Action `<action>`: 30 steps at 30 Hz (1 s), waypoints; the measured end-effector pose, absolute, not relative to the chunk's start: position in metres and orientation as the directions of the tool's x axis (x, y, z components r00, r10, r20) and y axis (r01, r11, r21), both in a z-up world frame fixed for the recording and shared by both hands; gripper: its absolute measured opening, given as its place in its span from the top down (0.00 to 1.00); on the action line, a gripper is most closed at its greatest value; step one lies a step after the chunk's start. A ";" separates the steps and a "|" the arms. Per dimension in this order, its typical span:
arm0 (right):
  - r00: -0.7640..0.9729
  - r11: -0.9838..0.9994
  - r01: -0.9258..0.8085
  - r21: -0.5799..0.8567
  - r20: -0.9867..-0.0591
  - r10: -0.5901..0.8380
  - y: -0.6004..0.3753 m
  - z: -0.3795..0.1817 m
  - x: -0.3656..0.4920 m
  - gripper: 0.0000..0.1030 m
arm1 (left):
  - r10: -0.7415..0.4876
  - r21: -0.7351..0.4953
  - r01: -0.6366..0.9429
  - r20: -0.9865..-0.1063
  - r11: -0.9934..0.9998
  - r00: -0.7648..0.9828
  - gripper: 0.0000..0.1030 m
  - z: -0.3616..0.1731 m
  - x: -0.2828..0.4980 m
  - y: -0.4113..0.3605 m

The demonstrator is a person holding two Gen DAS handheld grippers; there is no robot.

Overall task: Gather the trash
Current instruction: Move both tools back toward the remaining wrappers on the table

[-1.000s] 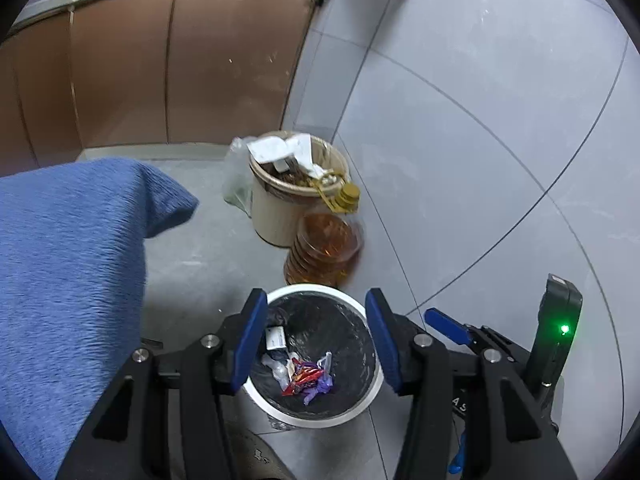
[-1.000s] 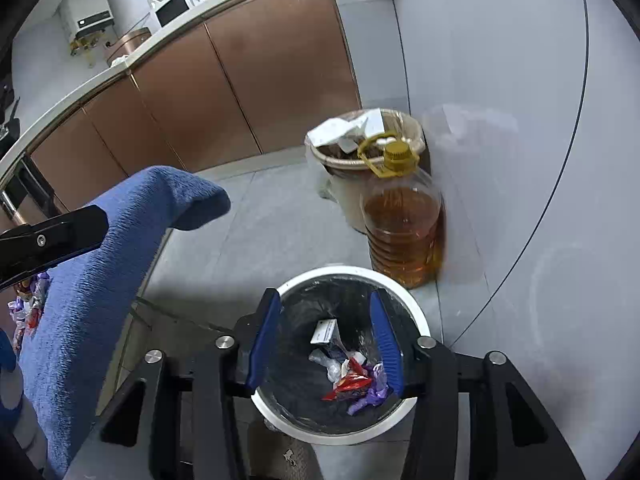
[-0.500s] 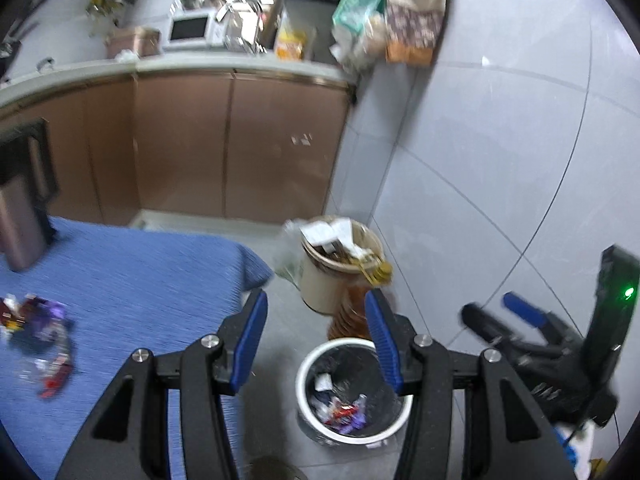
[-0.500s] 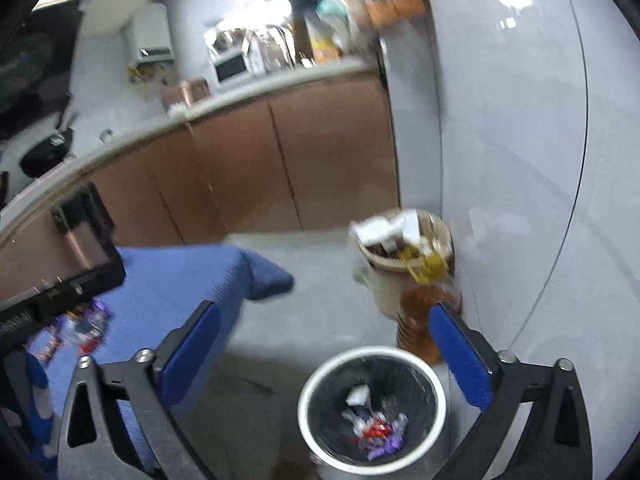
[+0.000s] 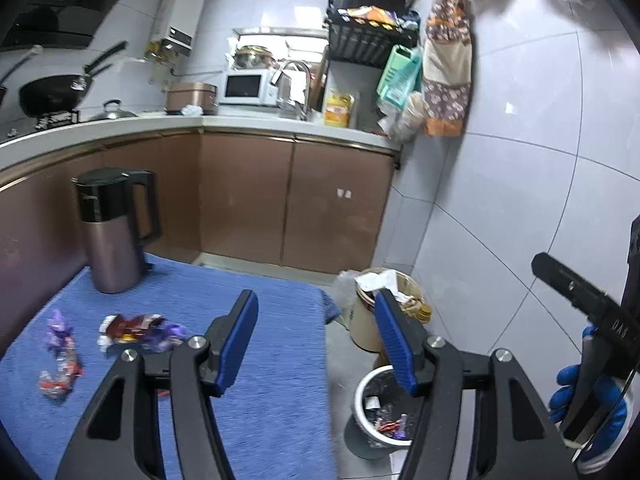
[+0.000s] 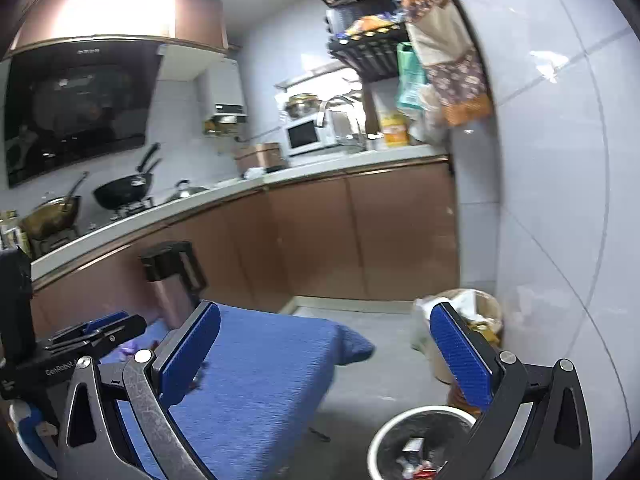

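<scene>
Several candy wrappers lie on the blue cloth table (image 5: pixel 272 360): a red and purple pile (image 5: pixel 136 330) and a smaller purple and red bunch (image 5: pixel 60 360) at the left. A white bin with a black liner (image 5: pixel 380 412) stands on the floor by the table's right edge and holds wrappers; it also shows in the right wrist view (image 6: pixel 420 444). My left gripper (image 5: pixel 316 344) is open and empty above the table's right edge. My right gripper (image 6: pixel 324 356) is wide open and empty, above the table and the bin.
A dark kettle (image 5: pixel 110 232) stands at the table's far left. A beige bin full of rubbish (image 5: pixel 380 308) and an oil bottle (image 5: pixel 420 314) stand by the tiled wall. Brown cabinets (image 5: pixel 280 208) run behind, with a microwave and a wok on the counter.
Both grippers have risen and tilted up from over the white bin, so the table and kitchen came into view. The right gripper's jaws opened wide.
</scene>
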State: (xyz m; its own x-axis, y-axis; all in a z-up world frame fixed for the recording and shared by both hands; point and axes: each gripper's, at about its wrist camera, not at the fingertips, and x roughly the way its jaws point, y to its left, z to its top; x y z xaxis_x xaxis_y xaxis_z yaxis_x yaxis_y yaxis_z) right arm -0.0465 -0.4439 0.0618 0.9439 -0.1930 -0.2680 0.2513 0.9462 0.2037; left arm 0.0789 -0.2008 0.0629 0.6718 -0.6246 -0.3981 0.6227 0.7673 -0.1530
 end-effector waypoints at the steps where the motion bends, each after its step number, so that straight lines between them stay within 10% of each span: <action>1: 0.946 0.949 0.242 0.202 -0.266 -0.184 -0.440 0.063 -0.046 0.00 | -0.619 -0.150 0.617 -0.395 0.773 0.679 0.43 0.064 0.079 -0.192; 25: 0.818 0.972 -0.056 0.226 -0.548 0.174 -0.329 -0.006 0.126 0.01 | -0.260 -0.184 0.185 -0.610 0.965 0.748 0.43 -0.070 0.208 0.020; 30: 0.731 0.957 -0.103 0.273 -0.631 0.258 -0.305 -0.049 0.184 0.13 | -0.209 -0.153 0.143 -0.671 0.978 0.711 0.43 -0.105 0.239 0.032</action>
State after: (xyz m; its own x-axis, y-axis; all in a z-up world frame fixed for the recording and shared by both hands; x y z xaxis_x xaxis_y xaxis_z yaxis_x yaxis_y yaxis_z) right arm 0.1843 -0.3051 -0.0490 0.7314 0.2584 -0.6311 -0.1027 0.9566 0.2727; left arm 0.2394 0.0323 -0.1050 0.7110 -0.2094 -0.6712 0.1431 0.9777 -0.1534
